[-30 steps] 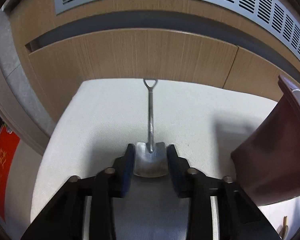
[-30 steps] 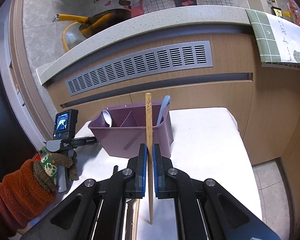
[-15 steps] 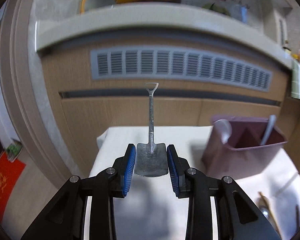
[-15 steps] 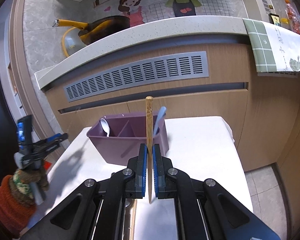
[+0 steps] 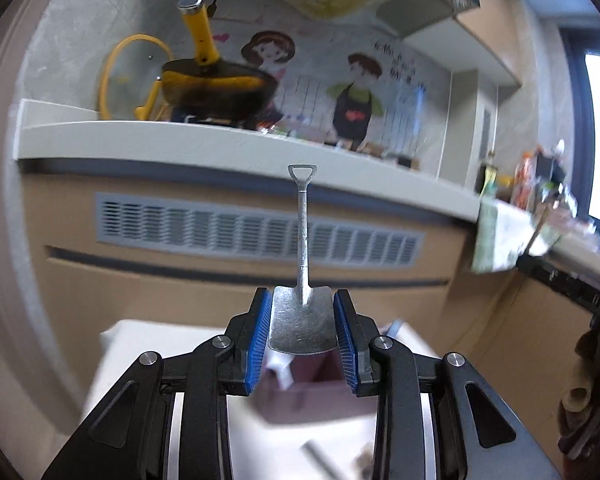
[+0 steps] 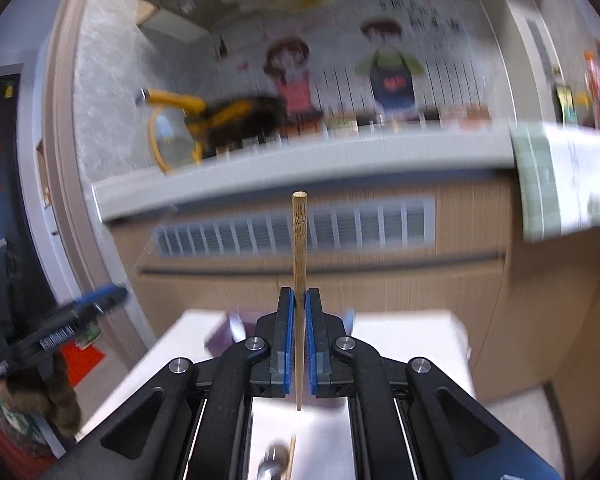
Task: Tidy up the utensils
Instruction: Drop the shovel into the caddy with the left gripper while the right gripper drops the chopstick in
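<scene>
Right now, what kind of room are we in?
Most likely a home kitchen: a yellow-handled pan sits on a pale countertop, cartoon cook stickers cover the wall behind, and wood-grain cabinets with a grey vent grille stand below.

pan on counter, vent below

We see a white cloth-covered table low in both views, in front of wooden cabinets. On it stands a purple plastic utensil holder, mostly hidden behind gripper parts. At the bottom centre of the right wrist view a blurred metal utensil and a thin wooden stick lie on the cloth.
</scene>
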Demonstrator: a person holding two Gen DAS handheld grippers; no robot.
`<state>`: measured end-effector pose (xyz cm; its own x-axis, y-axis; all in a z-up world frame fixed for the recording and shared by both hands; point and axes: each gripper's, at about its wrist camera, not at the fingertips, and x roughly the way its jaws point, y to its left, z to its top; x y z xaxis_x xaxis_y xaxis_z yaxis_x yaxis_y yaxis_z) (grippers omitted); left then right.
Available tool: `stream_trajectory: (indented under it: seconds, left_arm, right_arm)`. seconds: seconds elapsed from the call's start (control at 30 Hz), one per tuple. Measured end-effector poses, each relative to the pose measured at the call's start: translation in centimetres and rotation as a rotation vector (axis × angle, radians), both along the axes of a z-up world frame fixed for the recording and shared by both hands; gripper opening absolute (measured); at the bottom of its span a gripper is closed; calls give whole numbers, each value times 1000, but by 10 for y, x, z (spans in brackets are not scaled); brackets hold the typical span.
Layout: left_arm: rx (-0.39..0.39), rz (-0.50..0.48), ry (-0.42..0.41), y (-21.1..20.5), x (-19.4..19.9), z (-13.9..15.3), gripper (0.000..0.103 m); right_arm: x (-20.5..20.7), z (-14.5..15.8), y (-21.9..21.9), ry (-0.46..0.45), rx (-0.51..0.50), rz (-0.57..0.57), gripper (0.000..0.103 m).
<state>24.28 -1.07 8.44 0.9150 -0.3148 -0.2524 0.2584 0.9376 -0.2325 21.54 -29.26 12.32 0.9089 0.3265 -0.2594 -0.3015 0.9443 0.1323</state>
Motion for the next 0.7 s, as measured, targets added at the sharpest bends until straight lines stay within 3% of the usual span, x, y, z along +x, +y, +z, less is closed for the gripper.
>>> stream_trajectory:
  seconds: [0.1,0.23,0.37,0.7]
  left_arm:
    - [-47,-10,0,-17,25,-13,33]
    - [-81,-33,82,-35,62,-46,33]
    - [-69,-35,160,-44,88,-72,33]
    - [-75,-81,324,-50,102,-109,34]
  right_arm:
    - [15,27,2,-37,2,1,6]
    - [39,38,10,-48,-21,-13,6]
    - [67,23,18,-5,-37,-18,6]
    - [118,-34,30,167,-43,16,6]
